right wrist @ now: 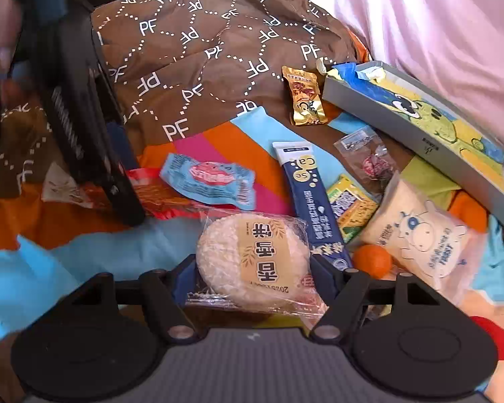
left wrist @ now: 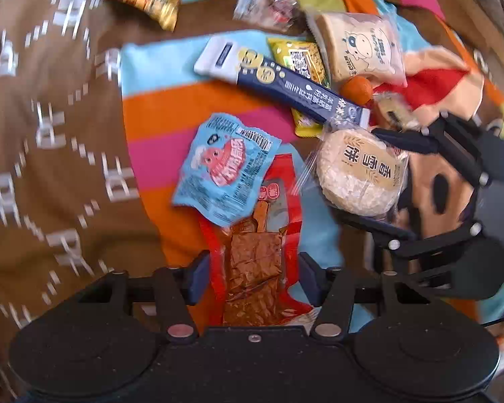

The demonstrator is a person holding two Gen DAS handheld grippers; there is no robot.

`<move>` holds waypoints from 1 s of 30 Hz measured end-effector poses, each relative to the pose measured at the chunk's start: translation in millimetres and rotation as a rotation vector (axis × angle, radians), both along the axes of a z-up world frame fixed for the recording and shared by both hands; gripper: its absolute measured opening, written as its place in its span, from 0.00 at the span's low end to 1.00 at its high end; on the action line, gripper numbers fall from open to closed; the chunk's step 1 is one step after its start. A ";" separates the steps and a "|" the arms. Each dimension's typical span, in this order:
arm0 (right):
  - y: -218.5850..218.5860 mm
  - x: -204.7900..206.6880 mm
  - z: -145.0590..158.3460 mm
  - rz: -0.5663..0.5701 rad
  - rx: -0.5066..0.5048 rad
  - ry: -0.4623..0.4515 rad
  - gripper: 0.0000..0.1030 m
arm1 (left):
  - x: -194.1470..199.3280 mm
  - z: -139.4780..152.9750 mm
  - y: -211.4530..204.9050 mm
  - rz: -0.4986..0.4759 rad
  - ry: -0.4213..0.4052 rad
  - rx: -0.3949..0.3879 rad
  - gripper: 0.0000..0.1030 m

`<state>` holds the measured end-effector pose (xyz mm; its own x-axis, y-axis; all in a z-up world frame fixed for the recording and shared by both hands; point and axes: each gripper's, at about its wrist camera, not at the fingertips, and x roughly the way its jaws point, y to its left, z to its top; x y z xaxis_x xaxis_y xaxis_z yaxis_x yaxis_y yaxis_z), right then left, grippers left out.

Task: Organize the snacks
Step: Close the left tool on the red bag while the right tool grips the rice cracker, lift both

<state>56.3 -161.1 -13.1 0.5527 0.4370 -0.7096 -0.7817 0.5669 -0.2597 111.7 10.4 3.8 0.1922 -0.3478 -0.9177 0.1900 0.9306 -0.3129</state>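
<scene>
My left gripper (left wrist: 254,278) is open and straddles a red packet of brown snack (left wrist: 255,268) lying flat on the striped cloth (left wrist: 158,110). A sliver of cloth shows beside its right finger. A light blue packet (left wrist: 223,168) overlaps the red packet's far end. My right gripper (right wrist: 253,275) is shut on a round rice cake in clear wrap (right wrist: 252,258), with both fingers against the wrapper. The left wrist view shows the same rice cake (left wrist: 356,181) between the right gripper's black fingers (left wrist: 396,139). In the right wrist view the left gripper's fingers (right wrist: 124,198) stand on the red packet (right wrist: 171,201).
Beyond the rice cake lie a navy stick pack (right wrist: 310,201), a yellow-green packet (right wrist: 352,208), a small orange (right wrist: 373,260) and a toast bag (right wrist: 426,238). A grey box (right wrist: 420,127), clear candy bag (right wrist: 366,158) and gold packet (right wrist: 304,95) sit farther back. A brown patterned bag (right wrist: 218,50) fills the left.
</scene>
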 end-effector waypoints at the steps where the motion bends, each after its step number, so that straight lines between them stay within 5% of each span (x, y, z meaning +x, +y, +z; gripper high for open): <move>1: -1.7 -0.4 2.8 0.000 -0.005 -0.005 0.72 | -0.1 0.4 2.2 0.017 0.025 -0.028 0.51; 4: -4.9 0.4 9.1 -0.010 -0.004 -0.023 0.72 | -1.9 2.4 5.1 0.041 0.065 -0.088 0.49; 11: -9.7 3.7 8.3 -0.046 0.014 0.002 0.72 | -13.0 -8.1 -2.1 0.009 0.026 -0.067 0.48; 18: -14.4 1.0 4.7 -0.063 0.007 0.011 0.72 | -18.5 -21.2 -14.0 -0.046 -0.052 -0.010 0.61; 30: -24.0 -0.9 2.8 -0.089 0.025 0.049 0.73 | -32.5 -8.9 -14.0 -0.092 -0.076 -0.063 0.47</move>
